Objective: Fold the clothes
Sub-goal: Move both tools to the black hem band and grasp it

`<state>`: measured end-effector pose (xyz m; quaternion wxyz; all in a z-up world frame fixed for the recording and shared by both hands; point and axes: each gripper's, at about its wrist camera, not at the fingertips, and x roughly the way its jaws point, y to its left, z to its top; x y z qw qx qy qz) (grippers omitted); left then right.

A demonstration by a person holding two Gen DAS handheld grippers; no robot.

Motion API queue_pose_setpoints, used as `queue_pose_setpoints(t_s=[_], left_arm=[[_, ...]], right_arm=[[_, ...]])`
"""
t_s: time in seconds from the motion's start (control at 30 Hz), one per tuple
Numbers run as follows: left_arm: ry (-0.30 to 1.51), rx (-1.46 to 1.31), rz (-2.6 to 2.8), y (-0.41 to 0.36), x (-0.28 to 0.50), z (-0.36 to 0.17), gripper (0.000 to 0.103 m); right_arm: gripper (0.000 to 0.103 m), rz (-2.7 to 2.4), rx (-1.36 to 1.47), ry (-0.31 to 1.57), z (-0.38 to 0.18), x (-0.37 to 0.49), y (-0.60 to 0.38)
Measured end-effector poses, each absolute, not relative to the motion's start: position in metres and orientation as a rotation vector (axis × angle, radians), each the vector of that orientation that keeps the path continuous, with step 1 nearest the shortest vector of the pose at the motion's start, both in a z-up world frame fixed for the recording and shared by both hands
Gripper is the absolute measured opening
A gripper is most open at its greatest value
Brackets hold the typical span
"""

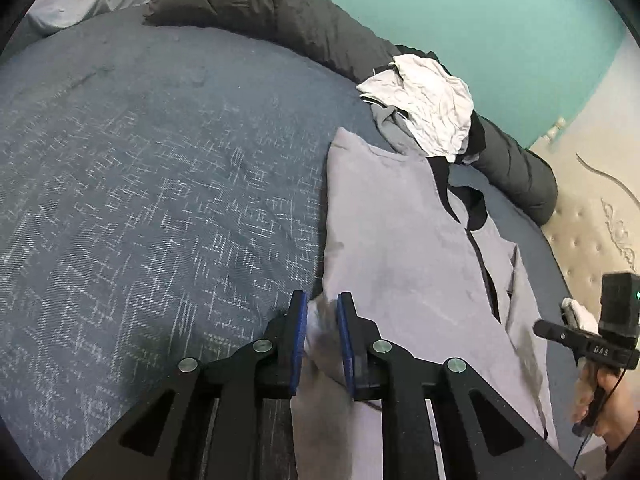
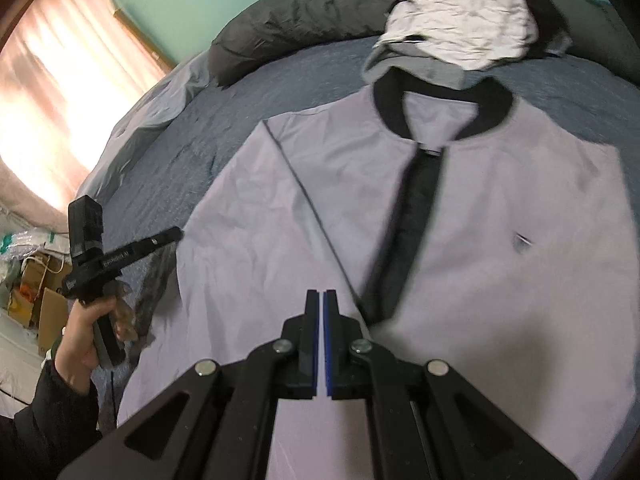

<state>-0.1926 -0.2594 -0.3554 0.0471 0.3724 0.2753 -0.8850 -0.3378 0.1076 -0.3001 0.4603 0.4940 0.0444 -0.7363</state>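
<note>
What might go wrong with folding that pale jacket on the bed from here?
The left gripper pinches only a small bunch of the pale jacket, so the cloth may slip out. The right gripper is shut and empty, leaving that side loose. The crumpled white garment touches the collar and could get dragged along.

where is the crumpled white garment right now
In both views the crumpled white garment sits on a clothes pile above the grey jacket's collar, against the dark rolled duvet.
</note>
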Motion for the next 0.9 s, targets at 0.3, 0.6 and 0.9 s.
queue_pose_setpoints(t_s=[0.3,0.6,0.9], left_arm=[[0.818,1.201,-2.69,-0.238,-0.156,-0.335,0.028],[0.849,1.383,-2.653,-0.221,-0.099,-0.312,0.031],[0.831,1.572,-2.603,-0.193,-0.023,-0.307,0.036]], right_arm=[[0.002,-1.911,1.297,0.016,-0.295,-0.31,0.227],[0.013,-1.942,1.356,-0.029,-0.293,-0.261,0.313],[0.05,-1.9,1.486,-0.05,-0.299,-0.214,0.37]])
